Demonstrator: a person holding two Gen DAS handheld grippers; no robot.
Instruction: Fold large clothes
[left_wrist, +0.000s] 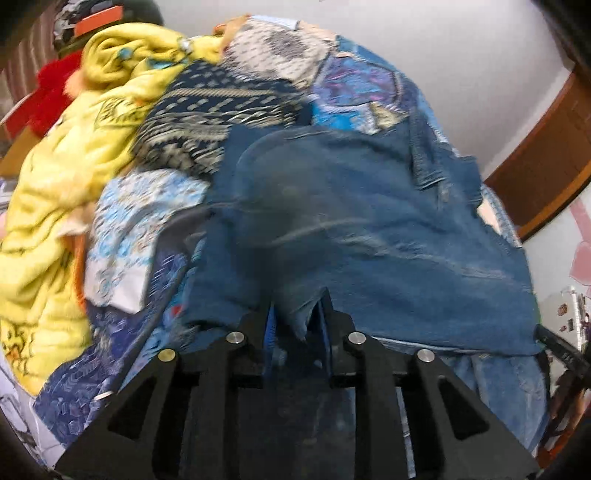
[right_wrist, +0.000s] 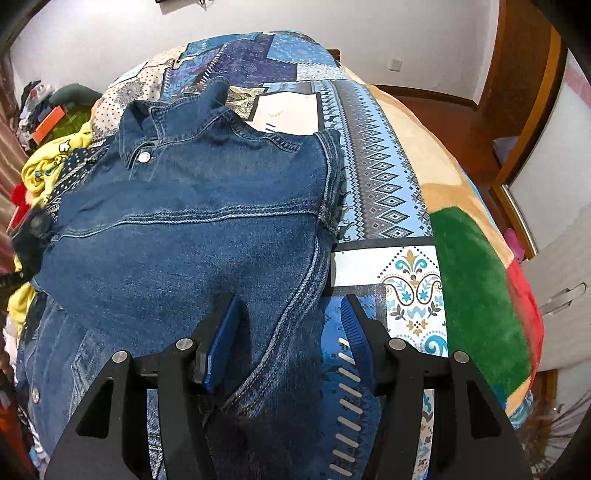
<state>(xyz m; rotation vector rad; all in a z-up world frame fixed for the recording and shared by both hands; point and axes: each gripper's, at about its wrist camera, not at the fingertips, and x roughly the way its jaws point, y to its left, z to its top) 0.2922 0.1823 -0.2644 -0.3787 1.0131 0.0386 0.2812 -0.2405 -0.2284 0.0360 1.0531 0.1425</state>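
1. Looking down my right gripper (right_wrist: 286, 339), I see its blue ribbed pads spread apart, released, straddling the denim jacket's (right_wrist: 192, 236) side seam at 6 o'clock without pressing it.
2. The jacket lies back-up on the bed's patchwork quilt (right_wrist: 384, 177), collar at 11 o'clock, one metal snap button (right_wrist: 143, 157) showing, the weave faded and stitched in pale double rows.
3. A plush blanket (right_wrist: 476, 266) in tan, green and red runs down the bed's edge at 3 o'clock.
4. My left gripper (left_wrist: 295, 325) has a fold of the same denim (left_wrist: 369, 229) between its narrow jaws; the view is blurred, so I cannot tell whether it is clenched.
5. A fuzzy yellow garment (left_wrist: 55, 206) is heaped at 9 o'clock in the left view.
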